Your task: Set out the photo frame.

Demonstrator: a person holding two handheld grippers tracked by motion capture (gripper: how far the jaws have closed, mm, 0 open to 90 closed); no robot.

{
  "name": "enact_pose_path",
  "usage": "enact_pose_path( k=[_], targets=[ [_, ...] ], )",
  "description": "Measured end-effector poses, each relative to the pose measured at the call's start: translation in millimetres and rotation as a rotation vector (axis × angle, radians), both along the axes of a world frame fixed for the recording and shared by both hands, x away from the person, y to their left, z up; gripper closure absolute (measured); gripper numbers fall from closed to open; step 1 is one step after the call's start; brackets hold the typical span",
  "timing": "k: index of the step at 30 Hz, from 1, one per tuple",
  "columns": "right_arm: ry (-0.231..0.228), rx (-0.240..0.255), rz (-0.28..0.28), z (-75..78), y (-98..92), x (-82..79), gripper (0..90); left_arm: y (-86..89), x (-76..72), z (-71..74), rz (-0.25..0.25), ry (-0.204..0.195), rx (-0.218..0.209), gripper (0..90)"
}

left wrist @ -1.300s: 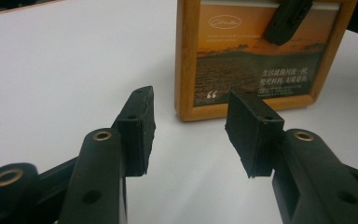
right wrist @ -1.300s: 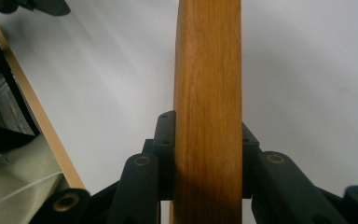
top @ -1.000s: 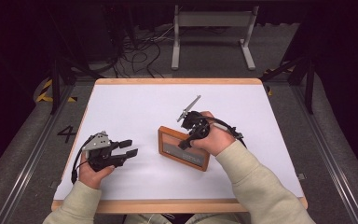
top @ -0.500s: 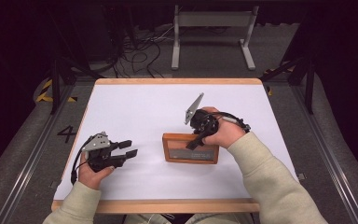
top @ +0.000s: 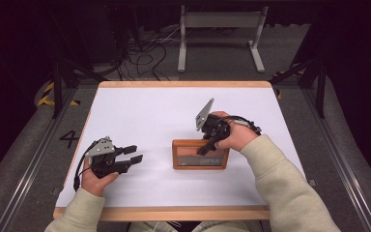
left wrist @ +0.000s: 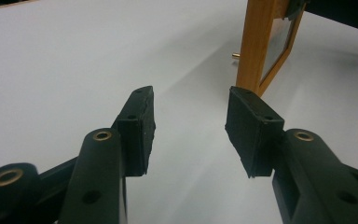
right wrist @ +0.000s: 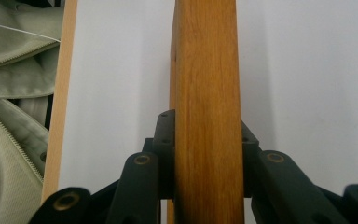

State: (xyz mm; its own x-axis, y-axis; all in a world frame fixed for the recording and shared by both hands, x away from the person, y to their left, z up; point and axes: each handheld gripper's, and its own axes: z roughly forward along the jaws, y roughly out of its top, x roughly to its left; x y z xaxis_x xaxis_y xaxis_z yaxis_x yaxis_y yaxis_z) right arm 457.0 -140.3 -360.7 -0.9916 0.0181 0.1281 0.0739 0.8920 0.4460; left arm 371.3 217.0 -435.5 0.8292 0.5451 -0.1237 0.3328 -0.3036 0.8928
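A wooden picture frame (top: pixel 200 157) stands on its long edge near the middle of the white table (top: pixel 149 116), its dark pane facing the person. My right gripper (top: pixel 207 147) comes down over its top rail and is shut on it. In the right gripper view both pads press the rail of the picture frame (right wrist: pixel 207 84) between them, the right gripper (right wrist: pixel 207 140) straddling the wood. My left gripper (top: pixel 135 153) rests low at the table's left, open and holding nothing. Seen from the left gripper (left wrist: pixel 189 112), the picture frame (left wrist: pixel 251 46) stands beyond the right jaw.
The table's wooden front edge (top: pixel 164 212) runs close to the person. A grey metal stand (top: pixel 222 34) and cables (top: pixel 140 48) lie on the floor beyond the far edge. A light jacket (right wrist: pixel 9 93) hangs past the table edge in the right gripper view.
The right gripper has swung the picture frame from a skewed, flatter pose to upright and square with the table's front edge, shifting slightly right. The left gripper has stayed put.
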Motion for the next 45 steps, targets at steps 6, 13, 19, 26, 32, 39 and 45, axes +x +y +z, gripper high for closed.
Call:
enact_pose_path(
  k=[6,13,19,26,32,39,45],
  targets=[
    [-0.014,0.007,-0.023,-1.1,-1.7,4.0,69.4,0.4,0.3,0.1,-0.002,-0.001,0.003,52.5],
    [-0.084,0.012,-0.103,0.9,-6.6,7.4,50.0,0.1,0.3,-0.2,-0.001,0.001,0.001,52.4],
    [-0.144,0.064,-0.193,5.8,-14.1,5.5,27.9,0.1,0.3,-0.3,0.0,0.002,0.002,52.3],
    [-0.186,0.112,-0.268,17.5,-29.1,-7.6,19.6,0.8,-2.1,0.2,0.007,0.012,0.013,51.4],
    [-0.186,0.141,-0.321,24.8,-48.7,-19.6,15.2,0.6,-6.2,2.1,0.008,0.021,0.023,50.1],
    [-0.16,0.189,-0.431,28.3,-77.8,-29.7,7.5,5.1,-12.9,1.8,0.01,0.022,0.035,49.2],
    [-0.165,0.224,-0.498,28.6,-101.6,-40.2,6.3,8.8,-16.4,2.3,0.021,0.025,0.029,48.7]
  ],
)
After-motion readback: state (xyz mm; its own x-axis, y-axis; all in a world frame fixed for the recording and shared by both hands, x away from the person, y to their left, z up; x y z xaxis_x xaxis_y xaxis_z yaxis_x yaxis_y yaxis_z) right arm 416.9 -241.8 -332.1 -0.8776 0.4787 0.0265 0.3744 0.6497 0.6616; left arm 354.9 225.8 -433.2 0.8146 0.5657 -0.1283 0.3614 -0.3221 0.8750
